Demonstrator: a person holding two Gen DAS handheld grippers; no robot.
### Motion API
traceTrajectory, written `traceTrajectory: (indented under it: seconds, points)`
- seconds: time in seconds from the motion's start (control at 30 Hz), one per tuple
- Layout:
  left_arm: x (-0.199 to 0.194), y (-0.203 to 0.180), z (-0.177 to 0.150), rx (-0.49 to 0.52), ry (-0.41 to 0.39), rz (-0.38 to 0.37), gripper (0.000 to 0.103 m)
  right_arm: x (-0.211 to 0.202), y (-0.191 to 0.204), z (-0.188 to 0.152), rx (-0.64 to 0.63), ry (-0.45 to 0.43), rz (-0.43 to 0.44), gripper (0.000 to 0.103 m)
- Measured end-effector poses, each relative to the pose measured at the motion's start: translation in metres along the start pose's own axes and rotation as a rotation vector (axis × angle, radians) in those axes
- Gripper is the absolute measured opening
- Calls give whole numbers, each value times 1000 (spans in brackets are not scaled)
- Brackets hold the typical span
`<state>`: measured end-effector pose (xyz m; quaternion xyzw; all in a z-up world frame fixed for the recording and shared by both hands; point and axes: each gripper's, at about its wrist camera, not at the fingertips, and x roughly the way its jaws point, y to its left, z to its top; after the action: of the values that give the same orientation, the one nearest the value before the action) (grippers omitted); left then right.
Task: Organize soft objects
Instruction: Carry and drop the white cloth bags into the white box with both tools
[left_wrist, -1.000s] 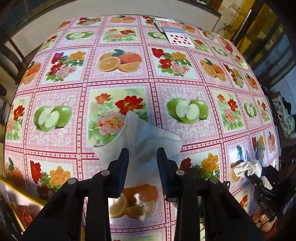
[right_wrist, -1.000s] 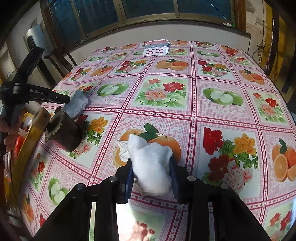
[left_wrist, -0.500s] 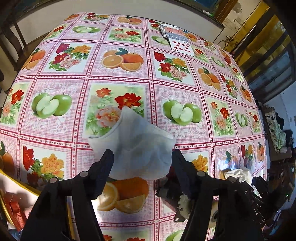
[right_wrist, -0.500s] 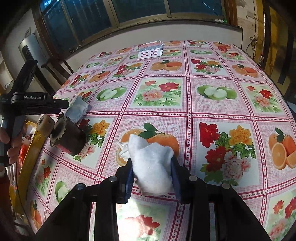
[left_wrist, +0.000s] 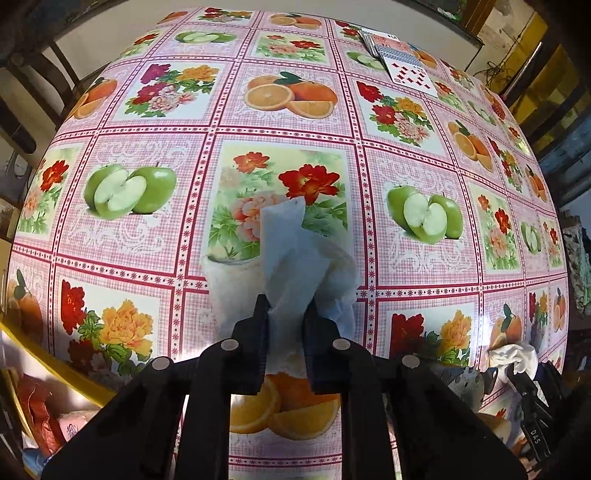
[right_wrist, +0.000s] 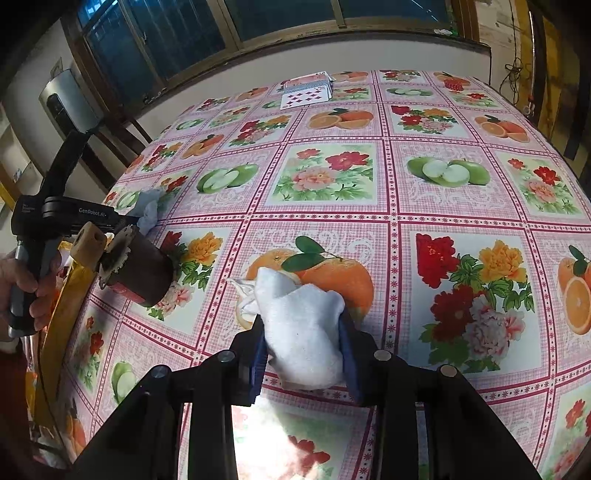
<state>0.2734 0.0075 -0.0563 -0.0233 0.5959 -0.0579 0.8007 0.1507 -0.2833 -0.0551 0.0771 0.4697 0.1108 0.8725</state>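
Your left gripper (left_wrist: 284, 310) pinches a pale blue cloth (left_wrist: 295, 258), whose loose folds lie on the flower-and-fruit surface (left_wrist: 147, 258). Your right gripper (right_wrist: 303, 332) clamps a white sock (right_wrist: 299, 325) over the printed orange, near the surface's front edge. Playing cards (right_wrist: 306, 92) lie far off.

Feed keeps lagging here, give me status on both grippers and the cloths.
Left hand-held gripper shut on pale blue cloth. Right hand-held gripper shut on white cloth. Dark can lying near table edge, between them.
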Motion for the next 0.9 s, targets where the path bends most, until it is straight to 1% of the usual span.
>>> traceTrajectory:
  seconds: [0.1,0.17,0.27,0.37,0.43,0.57,0.67,0.8,0.9]
  points:
    - [-19,13,-14,-21,-41,-9,13,-3,7,-2,10,-5,42,36]
    - [-39,22,-24,-31,-72,-34,13,-8,12,-5,24,-5,83,35]
    - [-74,43,-41,-51,-126,-46,13,-18,22,-12,25,0,127,34]
    - [-106,63,-60,-62,-177,-55,13,-32,35,-23,42,13,229,34]
    - [-127,78,-72,-53,-207,-48,13,-43,54,-27,13,7,257,34]
    - [-160,113,-95,-60,-248,-8,13,-59,108,-29,-66,7,345,34]
    - [-172,143,-114,-91,-265,39,13,-59,159,-23,-137,6,403,34]
    - [-172,180,-134,-156,-269,62,13,-38,225,-6,-198,11,442,34]
    - [-163,204,-141,-217,-263,49,13,-12,268,16,-218,23,446,34]
